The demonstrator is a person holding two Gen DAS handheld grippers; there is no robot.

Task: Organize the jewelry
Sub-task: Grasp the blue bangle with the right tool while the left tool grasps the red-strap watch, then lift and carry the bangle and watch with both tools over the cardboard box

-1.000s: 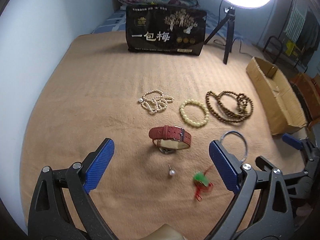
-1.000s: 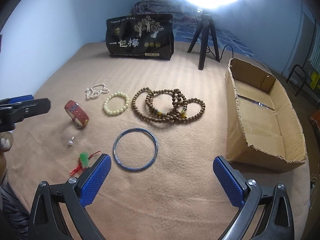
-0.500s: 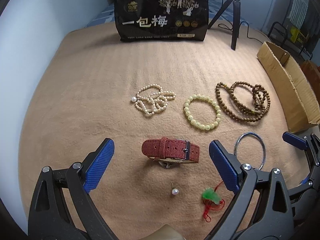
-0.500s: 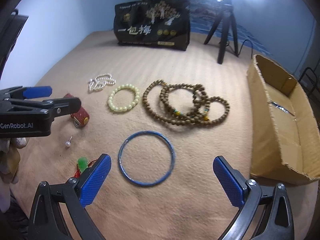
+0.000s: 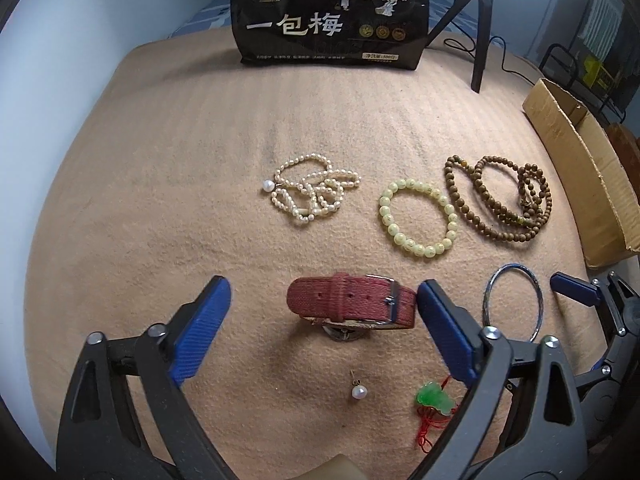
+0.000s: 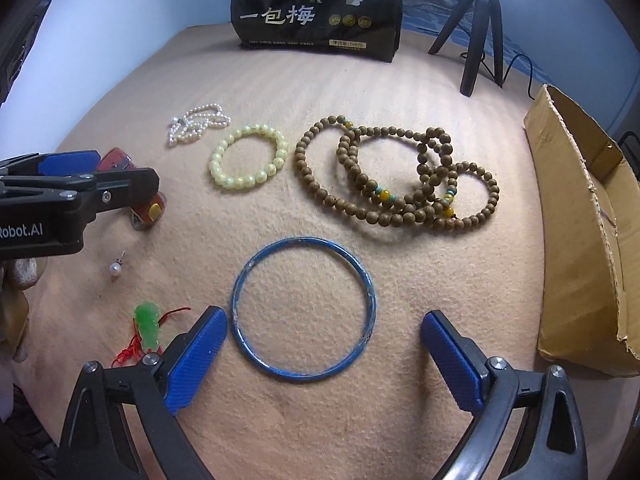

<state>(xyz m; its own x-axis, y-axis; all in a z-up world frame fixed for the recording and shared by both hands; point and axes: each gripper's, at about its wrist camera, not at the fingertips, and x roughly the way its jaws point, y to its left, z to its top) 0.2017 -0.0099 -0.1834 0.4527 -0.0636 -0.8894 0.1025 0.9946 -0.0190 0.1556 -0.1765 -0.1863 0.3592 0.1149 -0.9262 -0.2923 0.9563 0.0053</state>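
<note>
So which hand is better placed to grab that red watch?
The left. Its claw is open with the watch between its fingers; the right claw sits over the blue bangle.

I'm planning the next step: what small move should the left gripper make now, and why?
Probably lower a little further and close on the red watch. The left gripper is open, its jaws have just been narrowing, and the watch lies between its fingers, untouched. The cardboard box waits at the right.

Blue bangle (image 6: 304, 310) (between spread fingers (image 6: 196, 354))
</note>
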